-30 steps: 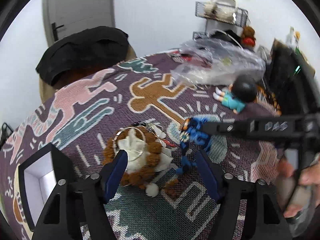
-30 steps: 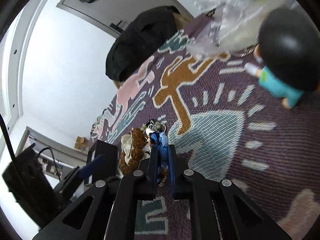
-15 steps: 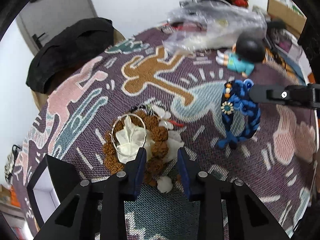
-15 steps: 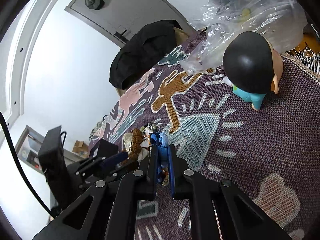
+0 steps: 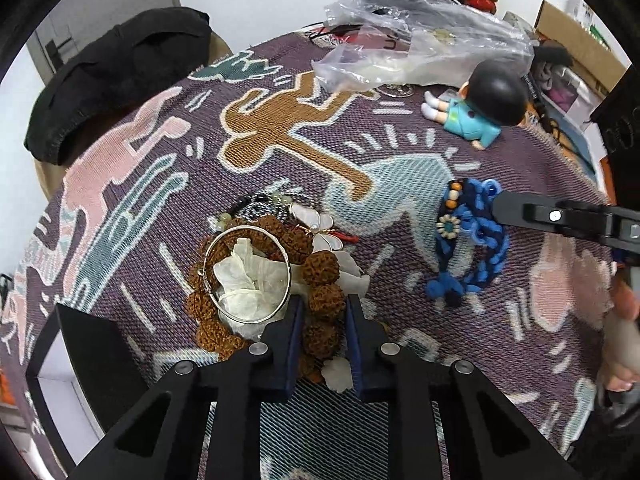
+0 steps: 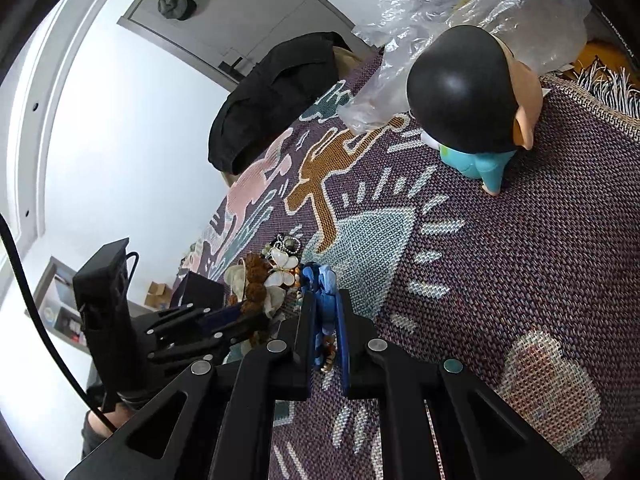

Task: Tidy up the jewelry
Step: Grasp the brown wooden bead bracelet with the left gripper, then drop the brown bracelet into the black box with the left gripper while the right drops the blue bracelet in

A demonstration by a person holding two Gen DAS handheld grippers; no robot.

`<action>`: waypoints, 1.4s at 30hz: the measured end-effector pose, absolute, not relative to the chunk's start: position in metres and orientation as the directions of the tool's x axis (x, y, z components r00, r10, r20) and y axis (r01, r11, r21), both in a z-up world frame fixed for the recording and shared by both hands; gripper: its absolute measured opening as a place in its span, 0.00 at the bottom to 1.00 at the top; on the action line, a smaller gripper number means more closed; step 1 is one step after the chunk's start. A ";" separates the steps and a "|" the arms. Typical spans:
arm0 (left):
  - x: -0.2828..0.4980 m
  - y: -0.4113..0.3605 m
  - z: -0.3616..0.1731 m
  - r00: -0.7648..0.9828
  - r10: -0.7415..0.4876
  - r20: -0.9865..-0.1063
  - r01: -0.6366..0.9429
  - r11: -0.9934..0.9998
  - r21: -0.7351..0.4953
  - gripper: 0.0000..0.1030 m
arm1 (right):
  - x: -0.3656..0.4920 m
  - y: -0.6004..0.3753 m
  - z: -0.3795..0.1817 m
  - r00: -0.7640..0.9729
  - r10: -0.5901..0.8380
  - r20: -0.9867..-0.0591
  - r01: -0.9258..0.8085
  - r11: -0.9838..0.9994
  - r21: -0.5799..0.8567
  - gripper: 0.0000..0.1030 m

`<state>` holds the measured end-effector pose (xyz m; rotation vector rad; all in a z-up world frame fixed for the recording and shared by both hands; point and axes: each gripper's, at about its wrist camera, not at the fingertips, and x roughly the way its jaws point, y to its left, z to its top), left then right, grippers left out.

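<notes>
- Brown rudraksha-bead bracelet [image 5: 324,280] lay in the jewelry pile on the woven-rug surface [image 5: 400,184]; the left claw [image 5: 322,320] pinched its beads.
- Blue braided bracelet [image 5: 472,236] hung pinched in the right claw [image 6: 323,312].
- A silver bangle [image 5: 248,274] rested on the pile.
- A black open box [image 5: 80,360] stood beside the pile; its contents could not be seen.
- A clear plastic bag [image 5: 420,52] lay well apart.

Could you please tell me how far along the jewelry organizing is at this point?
Early on. Nothing looks put away yet. The right hand-held gripper holds the blue braided bracelet clear of the pile. The left hand-held gripper is shut on the brown bead bracelet. The silver bangle, butterfly piece and the rest remain heaped beside the black box.
</notes>
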<state>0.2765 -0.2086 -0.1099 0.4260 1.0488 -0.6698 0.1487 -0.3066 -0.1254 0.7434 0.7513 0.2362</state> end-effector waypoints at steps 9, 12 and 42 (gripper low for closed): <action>0.276 -0.182 -0.068 0.332 -0.414 -0.848 0.636 0.762 -0.123 0.18 | 0.149 -0.301 -0.118 0.724 0.450 -0.522 0.044 0.726 0.687 0.10; 0.276 -0.169 -0.054 0.366 -0.429 -0.826 0.605 0.784 -0.139 0.18 | 0.148 -0.298 -0.112 0.726 0.453 -0.517 0.033 0.728 0.685 0.10; 0.264 -0.022 -0.006 0.601 -0.379 -0.704 0.371 0.912 -0.174 0.18 | 0.172 -0.181 -0.026 0.706 0.522 -0.479 -0.190 0.791 0.581 0.10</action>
